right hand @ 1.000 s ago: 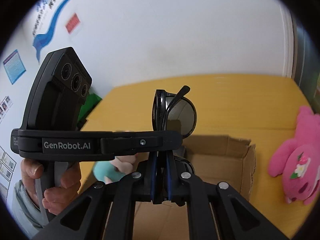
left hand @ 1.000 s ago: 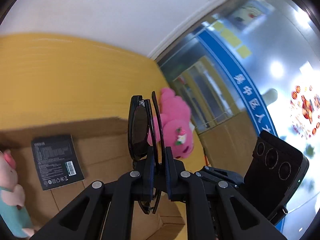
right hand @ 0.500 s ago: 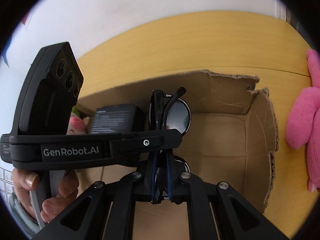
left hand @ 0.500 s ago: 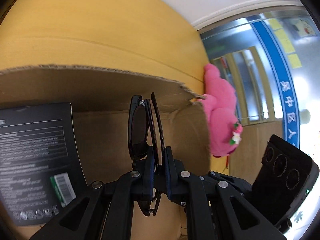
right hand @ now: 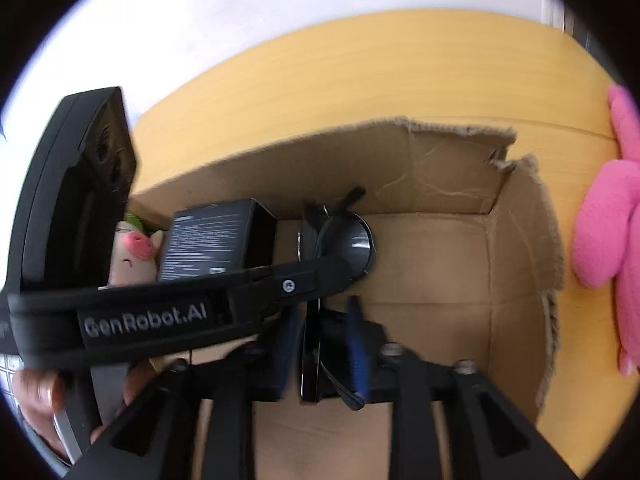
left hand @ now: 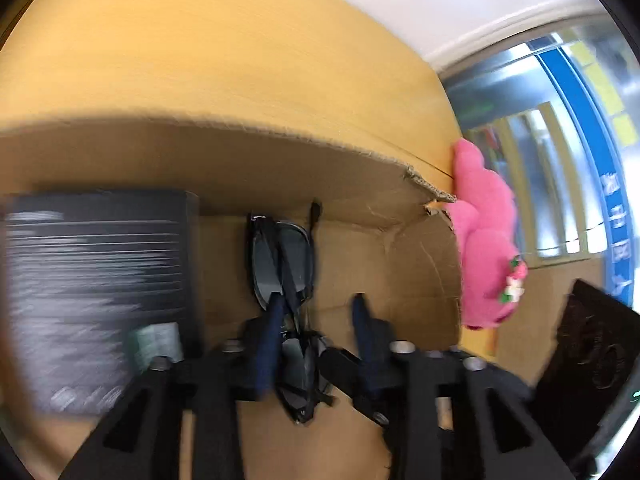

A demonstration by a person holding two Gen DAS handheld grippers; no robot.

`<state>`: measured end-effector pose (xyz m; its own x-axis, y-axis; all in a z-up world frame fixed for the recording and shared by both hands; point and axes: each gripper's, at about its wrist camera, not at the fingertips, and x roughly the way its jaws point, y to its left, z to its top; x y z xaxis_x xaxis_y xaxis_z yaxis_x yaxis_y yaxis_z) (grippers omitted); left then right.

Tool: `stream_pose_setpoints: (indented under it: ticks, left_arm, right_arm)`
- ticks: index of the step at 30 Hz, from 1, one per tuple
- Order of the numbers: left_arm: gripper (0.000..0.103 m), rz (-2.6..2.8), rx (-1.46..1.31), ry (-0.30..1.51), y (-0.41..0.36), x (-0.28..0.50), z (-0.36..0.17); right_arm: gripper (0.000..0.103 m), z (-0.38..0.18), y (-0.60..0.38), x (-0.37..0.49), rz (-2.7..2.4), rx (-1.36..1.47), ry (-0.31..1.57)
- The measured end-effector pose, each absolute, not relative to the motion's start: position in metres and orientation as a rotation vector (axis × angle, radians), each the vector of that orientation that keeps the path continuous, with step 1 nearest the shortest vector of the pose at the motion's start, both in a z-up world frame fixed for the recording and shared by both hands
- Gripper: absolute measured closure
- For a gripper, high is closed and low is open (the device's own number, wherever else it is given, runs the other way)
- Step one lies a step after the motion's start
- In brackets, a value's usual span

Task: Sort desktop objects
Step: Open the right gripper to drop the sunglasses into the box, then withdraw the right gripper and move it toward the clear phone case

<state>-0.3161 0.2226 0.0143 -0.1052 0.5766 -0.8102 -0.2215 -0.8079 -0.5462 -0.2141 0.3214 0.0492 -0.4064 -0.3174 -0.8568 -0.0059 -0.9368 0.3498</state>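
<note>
Both the left tongs (left hand: 316, 320) and the right tongs (right hand: 322, 344) are opening, releasing the folded sunglasses (left hand: 282, 260), which are sitting low inside the cardboard box (left hand: 400, 240) beside the black carton (left hand: 96, 280). To finish cleanly, both should probably be spreading fully and lifting straight up, avoiding snagging the temple arms or the box wall.

Left wrist view motion-blurred; print on flat black printed box (left hand: 96, 280), left of tongs, unreadable. Right wrist view: fluffy pink plush toy (right hand: 608, 232), right of tongs, cut by frame edge; small pale pig-faced plush (right hand: 134, 254) half hidden behind left gripper's body.
</note>
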Motion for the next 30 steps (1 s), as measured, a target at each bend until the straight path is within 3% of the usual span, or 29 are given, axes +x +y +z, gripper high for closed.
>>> stream_pose_setpoints:
  ticks: [1, 4, 6, 8, 10, 12, 16, 25, 30]
  left_arm:
    - [0.060, 2.032, -1.579, -0.350, 0.216, -0.304, 0.033]
    - [0.054, 2.178, -1.396, -0.244, 0.195, -0.265, 0.081]
    - [0.033, 2.307, -1.220, -0.141, 0.177, -0.223, 0.117]
    - [0.025, 2.474, -0.992, -0.030, 0.155, -0.167, 0.151]
    - [0.020, 2.674, -0.784, 0.107, 0.140, -0.104, 0.174]
    - [0.010, 2.794, -0.599, 0.195, 0.127, -0.054, 0.183]
    - [0.005, 2.906, -0.336, 0.381, 0.104, 0.043, 0.177]
    - [0.004, 2.941, -0.497, 0.242, 0.056, 0.116, 0.148]
    - [0.004, 2.958, -0.579, 0.194, 0.039, 0.122, 0.135]
  right_arm:
    - [0.057, 0.055, 0.321, -0.208, -2.453, 1.562, -0.441]
    - [0.040, 0.081, 0.315, -0.167, -2.500, 1.452, -0.366]
    - [0.040, 0.092, 0.317, -0.127, -2.565, 1.416, -0.293]
    - [0.040, 0.111, 0.306, -0.083, -2.656, 1.370, -0.202]
    - [0.031, 0.135, 0.291, -0.045, -2.775, 1.266, -0.080]
    - [0.024, 0.155, 0.275, -0.008, -2.870, 1.113, 0.010]
    - [0.024, 0.172, 0.232, 0.043, -2.974, 0.953, 0.086]
    - [0.024, 0.158, 0.185, 0.096, -2.972, 0.976, 0.136]
    - [0.024, 0.154, 0.176, 0.109, -2.950, 0.982, 0.064]
